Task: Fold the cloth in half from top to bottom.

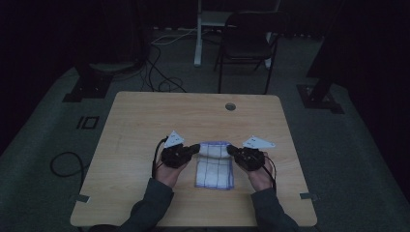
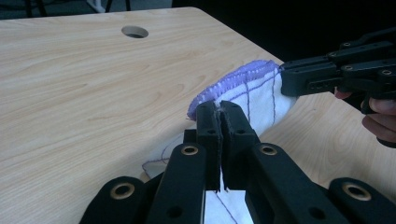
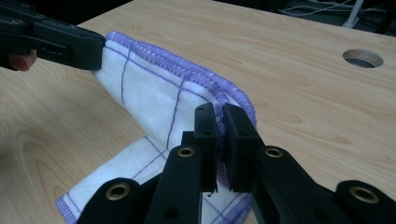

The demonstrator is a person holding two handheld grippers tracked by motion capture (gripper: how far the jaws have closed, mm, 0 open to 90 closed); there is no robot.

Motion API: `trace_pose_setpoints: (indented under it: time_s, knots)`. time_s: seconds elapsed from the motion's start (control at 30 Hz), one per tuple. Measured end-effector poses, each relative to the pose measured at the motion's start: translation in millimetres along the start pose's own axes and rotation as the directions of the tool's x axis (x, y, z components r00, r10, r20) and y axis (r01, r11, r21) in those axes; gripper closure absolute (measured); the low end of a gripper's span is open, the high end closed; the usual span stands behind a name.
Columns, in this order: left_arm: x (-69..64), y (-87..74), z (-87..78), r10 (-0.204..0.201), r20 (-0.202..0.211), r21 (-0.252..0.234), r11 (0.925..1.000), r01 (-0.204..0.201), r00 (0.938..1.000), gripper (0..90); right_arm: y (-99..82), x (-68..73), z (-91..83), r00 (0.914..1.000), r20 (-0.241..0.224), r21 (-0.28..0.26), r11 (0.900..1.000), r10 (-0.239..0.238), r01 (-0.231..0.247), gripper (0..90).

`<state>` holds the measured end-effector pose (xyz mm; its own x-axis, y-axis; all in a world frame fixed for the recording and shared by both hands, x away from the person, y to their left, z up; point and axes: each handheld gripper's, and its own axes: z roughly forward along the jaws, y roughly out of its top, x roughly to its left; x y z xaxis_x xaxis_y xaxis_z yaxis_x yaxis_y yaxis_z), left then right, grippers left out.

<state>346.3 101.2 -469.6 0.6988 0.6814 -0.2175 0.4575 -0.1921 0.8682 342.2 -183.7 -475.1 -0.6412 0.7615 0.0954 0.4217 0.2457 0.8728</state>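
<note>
White cloth (image 1: 214,166) pinched by left tool (image 1: 195,148) and right tool (image 1: 231,150)

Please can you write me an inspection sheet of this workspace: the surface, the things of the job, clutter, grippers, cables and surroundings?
Surface: wooden table, with a round hole near its far edge.
Job's things: white cloth with purple grid lines and purple hem, far edge lifted, near part flat on the table.
Clutter: nothing seen.
Grippers: left gripper shut on the cloth's far left corner; right gripper shut on its far right corner.
Cables: one cable trails from the left gripper; floor cables beyond the table.
Surroundings: dark room, black chair and white post behind the table.
</note>
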Motion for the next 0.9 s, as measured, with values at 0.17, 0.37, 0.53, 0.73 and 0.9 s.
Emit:
trace_pose_setpoints:
  time_s: [0.17,0.37,0.53,0.73,0.9]
  knots:
    - [-1.7,-2.5,-1.5,-0.001,0.004,0.003,1.0000,0.001,1.0000,88.1,-3.0,2.1,-1.5,1.0000,-0.004,0.005,1.0000,0.003,-0.003,85.5]
    - [-3.6,-6.2,-3.0,0.002,0.006,0.007,1.0000,-0.002,1.0000,88.1,-6.2,4.7,-3.5,1.0000,-0.006,0.005,1.0000,0.004,-0.004,85.6]
    - [-4.4,-10.9,-4.8,0.000,0.008,0.013,0.9999,0.000,1.0000,88.0,-9.4,7.4,-4.1,0.9999,-0.012,0.009,0.9999,0.008,-0.008,85.5]
    - [-5.9,-16.5,-6.6,-0.009,0.013,0.013,0.9999,0.009,0.9999,88.0,-13.7,10.1,-4.8,0.9998,-0.017,0.016,0.9998,0.010,-0.010,85.5]
    - [-7.9,-21.4,-7.5,-0.019,0.016,0.015,0.9997,0.019,0.9997,88.0,-17.0,11.9,-4.9,0.9998,-0.018,0.021,0.9997,0.011,-0.010,85.5]
